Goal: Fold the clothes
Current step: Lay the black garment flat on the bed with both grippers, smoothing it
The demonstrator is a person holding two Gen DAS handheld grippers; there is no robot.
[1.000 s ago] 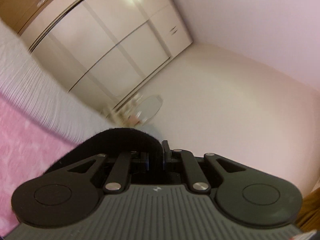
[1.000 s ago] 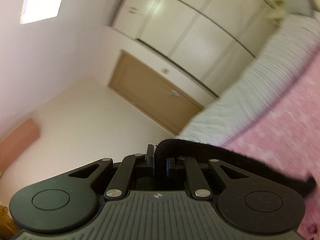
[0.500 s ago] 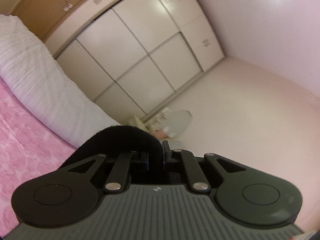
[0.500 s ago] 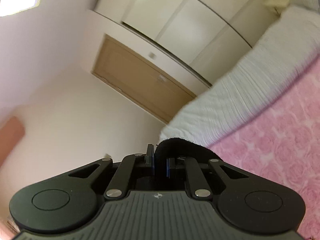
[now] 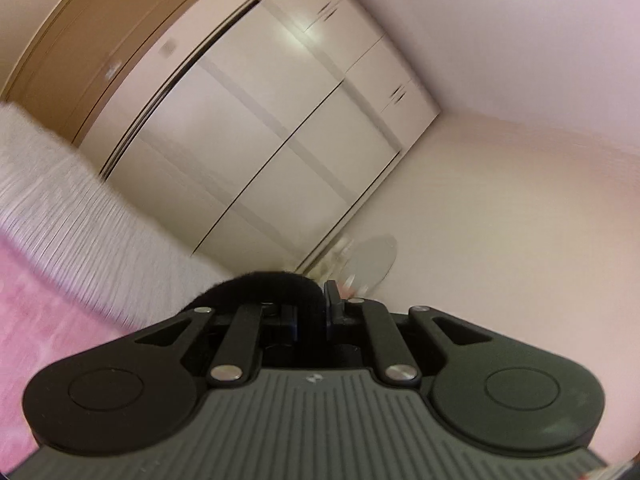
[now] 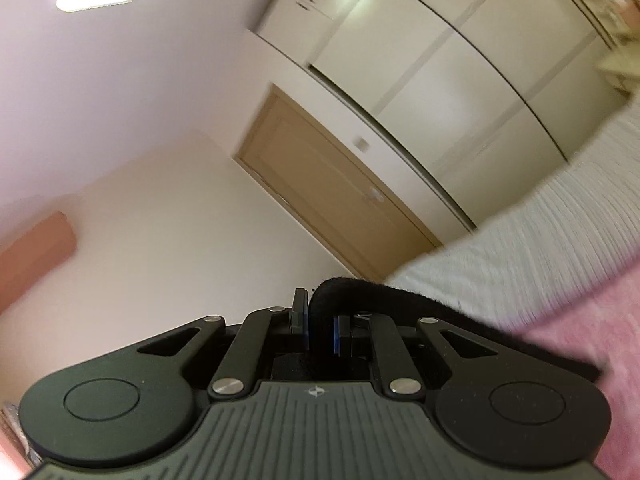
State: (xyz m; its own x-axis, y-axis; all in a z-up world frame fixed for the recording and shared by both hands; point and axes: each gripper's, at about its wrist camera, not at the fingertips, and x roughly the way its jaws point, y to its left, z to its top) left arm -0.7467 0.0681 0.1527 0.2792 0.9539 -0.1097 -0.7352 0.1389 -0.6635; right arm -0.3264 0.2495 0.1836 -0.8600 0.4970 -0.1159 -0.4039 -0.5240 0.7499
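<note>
While both views show wardrobe, only right shows door

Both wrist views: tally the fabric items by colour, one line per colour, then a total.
Black: 1, the black garment, pinched in both the left tongs and the right tongs.
Pink: 1, the pink blanket.
White: 1, the white ribbed cover.
Total: 3
</note>
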